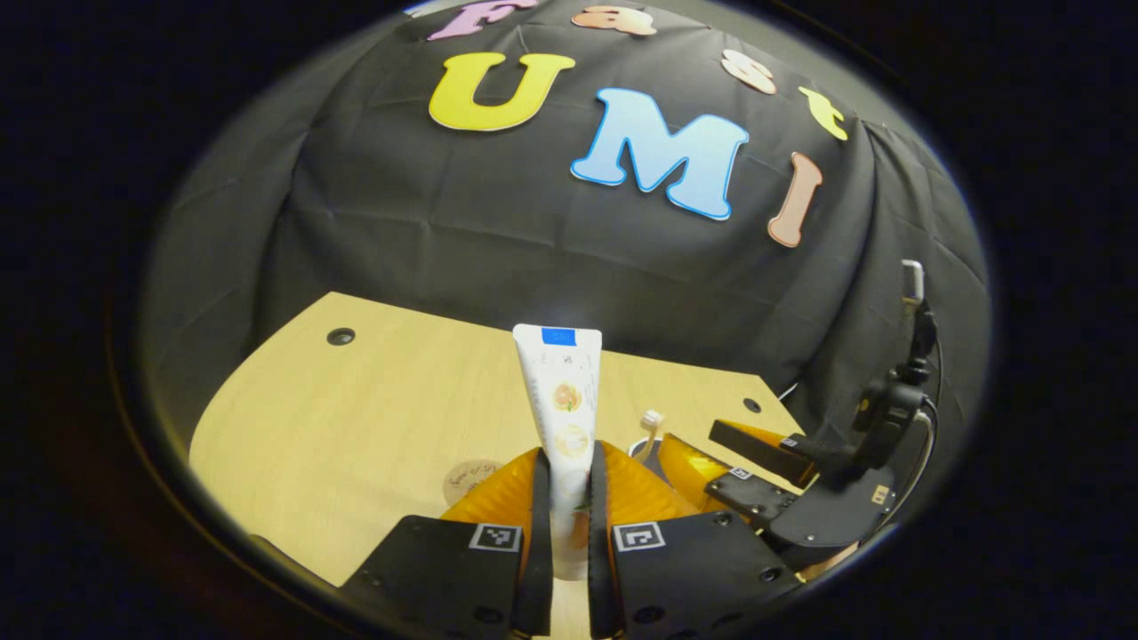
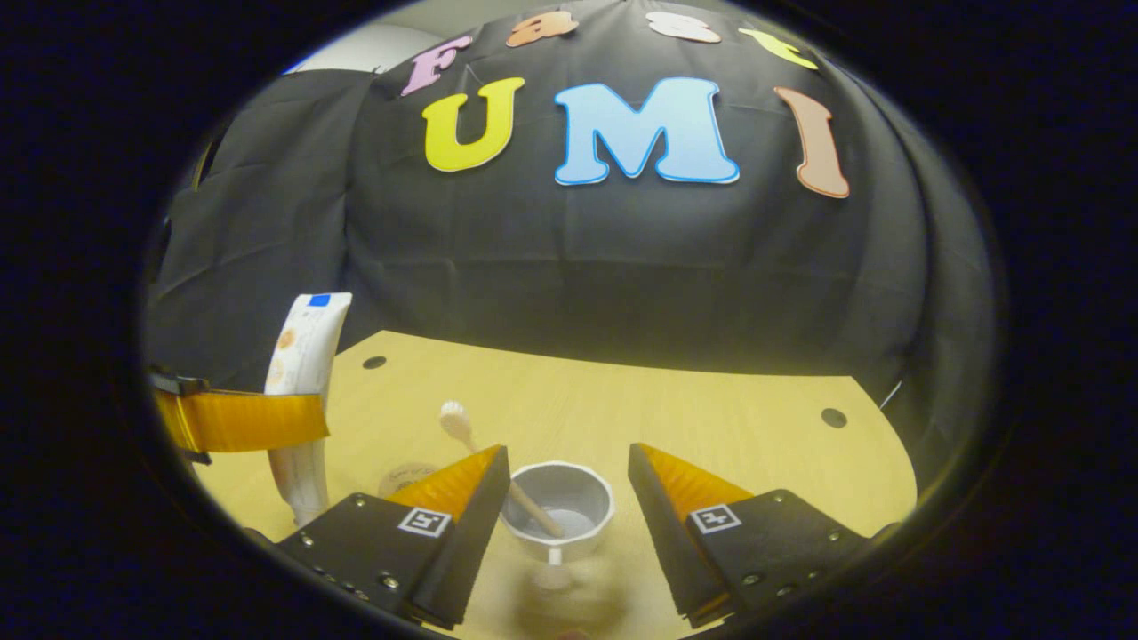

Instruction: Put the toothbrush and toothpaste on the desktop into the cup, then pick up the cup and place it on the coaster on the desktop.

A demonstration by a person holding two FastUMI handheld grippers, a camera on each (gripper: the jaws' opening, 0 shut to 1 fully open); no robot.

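My left gripper (image 1: 564,462) is shut on a white toothpaste tube (image 1: 560,391), which stands upright above the desk. In the right gripper view the same toothpaste tube (image 2: 307,356) hangs at the left, in the left gripper's orange fingers (image 2: 240,420). A white cup (image 2: 558,524) stands on the desk between the fingers of my right gripper (image 2: 567,453), which is open and clear of it. The toothbrush (image 2: 532,508) leans in the cup with its head up and to the left. In the left gripper view the toothbrush head (image 1: 653,420) and the open right gripper (image 1: 756,462) sit just right of my fingers.
A round, pale coaster (image 2: 404,480) lies flat on the wooden desk (image 2: 711,418), left of the cup and partly behind my right gripper's left finger; it is also the coaster (image 1: 471,480) behind the left gripper's finger. Small dark holes (image 2: 833,417) mark the desk's far corners.
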